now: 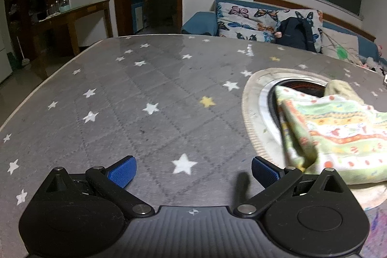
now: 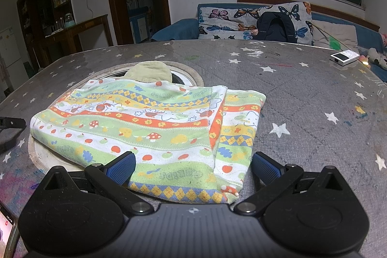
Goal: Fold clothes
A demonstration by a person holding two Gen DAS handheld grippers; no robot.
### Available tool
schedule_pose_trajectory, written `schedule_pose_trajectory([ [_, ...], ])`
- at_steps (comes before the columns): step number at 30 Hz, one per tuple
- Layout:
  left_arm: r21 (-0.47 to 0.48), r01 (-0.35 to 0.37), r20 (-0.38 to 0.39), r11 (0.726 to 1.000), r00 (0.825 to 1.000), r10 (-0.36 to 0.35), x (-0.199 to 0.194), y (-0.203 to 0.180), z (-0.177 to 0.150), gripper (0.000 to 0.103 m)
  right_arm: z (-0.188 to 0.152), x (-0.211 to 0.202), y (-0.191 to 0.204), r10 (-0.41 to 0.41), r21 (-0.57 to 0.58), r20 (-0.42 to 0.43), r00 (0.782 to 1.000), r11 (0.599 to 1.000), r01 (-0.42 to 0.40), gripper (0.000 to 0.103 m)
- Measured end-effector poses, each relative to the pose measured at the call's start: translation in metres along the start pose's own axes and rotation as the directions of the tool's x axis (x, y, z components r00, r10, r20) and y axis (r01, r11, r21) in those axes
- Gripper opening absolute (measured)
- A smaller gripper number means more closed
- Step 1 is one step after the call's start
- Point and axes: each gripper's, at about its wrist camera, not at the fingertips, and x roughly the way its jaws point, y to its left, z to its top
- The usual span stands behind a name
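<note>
Printed cloth (image 2: 145,127) lies already folded over, partly on the round inset (image 2: 193,75) mid-tabletop (image 2: 314,93), w/ a beige garment (image 2: 147,73) behind it. Looks light, soft, limp terry: it'll sag and drag, not slip much. Right gripper (image 2: 193,167) fingers spread wide, empty, straddling the near hem; left gripper (image 1: 193,171) also wide open, over bare tabletop just beside cloth's left edge. Best hold, imo: pinch near corners, all layers together.

Two low forward views over one table (image 1: 145,93), patterned cloth (image 2: 145,122) shared, nearer on the right
</note>
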Motion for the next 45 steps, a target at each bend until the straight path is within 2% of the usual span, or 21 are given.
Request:
schedule_pose_trajectory([
  [22,0.099,0.135,-0.036,0.986,0.991,-0.132,-0.010,-0.062,0.021,0.103,0.000,0.000,-0.002,0.004,0.004,0.000,1.000,1.000,-0.004,0.103],
  [45,0.179,0.181,-0.037,0.967,0.983,-0.178,-0.001,-0.106,0.039,0.103,0.005,0.003,0.003,-0.019,0.007,-0.033,0.999,1.000,0.020,0.103],
])
